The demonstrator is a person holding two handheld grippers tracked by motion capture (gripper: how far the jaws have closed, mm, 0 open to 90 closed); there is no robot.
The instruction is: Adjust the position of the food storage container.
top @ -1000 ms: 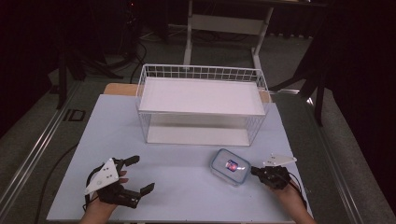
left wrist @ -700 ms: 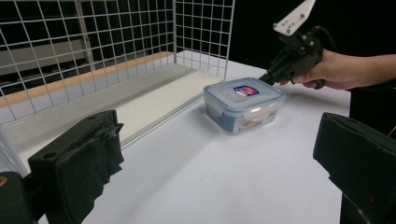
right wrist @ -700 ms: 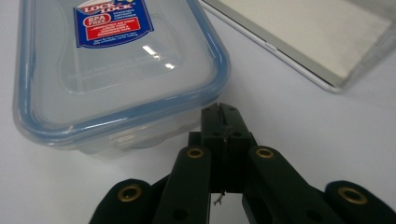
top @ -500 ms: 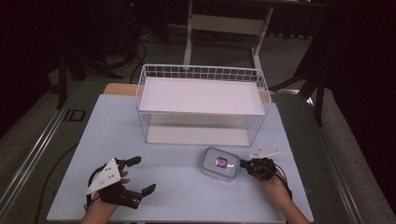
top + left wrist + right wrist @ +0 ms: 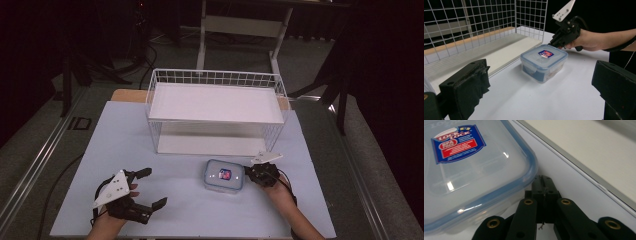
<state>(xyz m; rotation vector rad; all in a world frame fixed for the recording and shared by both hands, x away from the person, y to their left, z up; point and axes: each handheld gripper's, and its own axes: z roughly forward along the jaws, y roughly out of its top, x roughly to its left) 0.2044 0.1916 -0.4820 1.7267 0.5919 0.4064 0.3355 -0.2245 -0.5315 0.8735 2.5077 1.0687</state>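
1. The food box (image 5: 224,176) is a squarish clear plastic container with rounded corners, lying flat on the pale table (image 5: 120,135) in front of the wire basket (image 5: 216,112), a little right of the table's middle.
2. Its lid (image 5: 471,162) is see-through with a blue sealing band running round the rim, and it sits closed on the box.
3. A blue and red brand sticker (image 5: 545,53) is stuck near the middle of the lid; in the right gripper view it reads "LOCK&LOCK".
4. Through the cloudy walls something brownish shows inside in the left gripper view, but what it is cannot be made out.
5. The right gripper (image 5: 253,172) is at the box's right edge; its jaws are pressed together with nothing between them, the closed tip right at the lid's blue corner (image 5: 534,167).
6. The left gripper (image 5: 152,187) lies well apart from the box, near the table's front left edge, with its jaws spread wide and nothing between them.
7. The basket has a white floor panel (image 5: 499,51) and white wire walls; the box stands just outside its front edge.
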